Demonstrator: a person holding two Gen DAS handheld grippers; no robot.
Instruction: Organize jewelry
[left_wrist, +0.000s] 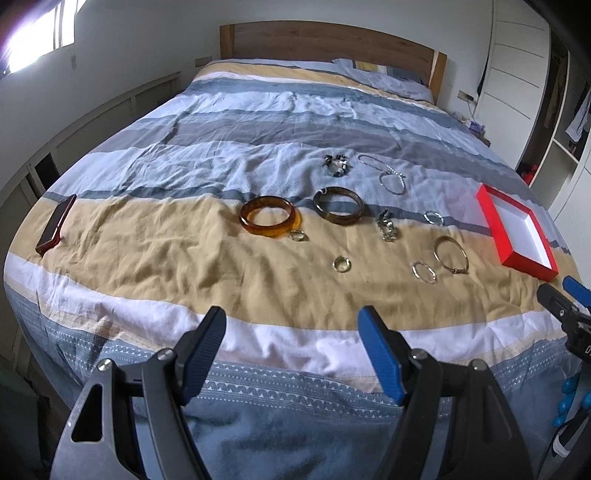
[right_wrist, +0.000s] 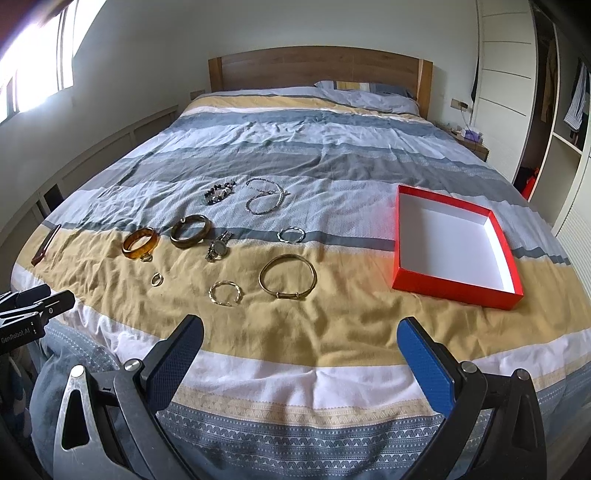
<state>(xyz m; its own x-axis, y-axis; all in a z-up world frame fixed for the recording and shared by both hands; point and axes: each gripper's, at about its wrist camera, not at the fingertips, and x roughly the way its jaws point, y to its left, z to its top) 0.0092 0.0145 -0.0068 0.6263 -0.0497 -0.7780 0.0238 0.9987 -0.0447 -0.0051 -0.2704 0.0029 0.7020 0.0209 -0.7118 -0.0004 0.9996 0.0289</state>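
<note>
Jewelry lies spread on the striped bed cover: an amber bangle (left_wrist: 267, 216) (right_wrist: 140, 243), a dark brown bangle (left_wrist: 338, 205) (right_wrist: 190, 230), a thin gold bangle (left_wrist: 451, 254) (right_wrist: 287, 276), a beaded bracelet (left_wrist: 337, 164) (right_wrist: 218, 194), a silver chain (left_wrist: 388, 173) (right_wrist: 264, 198), a watch (left_wrist: 386, 226) (right_wrist: 218, 248) and several small rings. An empty red box (left_wrist: 511, 254) (right_wrist: 454, 291) with a white inside sits to the right. My left gripper (left_wrist: 293, 325) and right gripper (right_wrist: 301, 336) are open and empty, above the bed's near edge.
A dark red phone (left_wrist: 55, 224) (right_wrist: 45, 244) lies at the bed's left edge. A wooden headboard (right_wrist: 317, 66) and pillow stand at the far end. A wardrobe (right_wrist: 506, 85) and open shelves are at the right, a low cabinet along the left wall.
</note>
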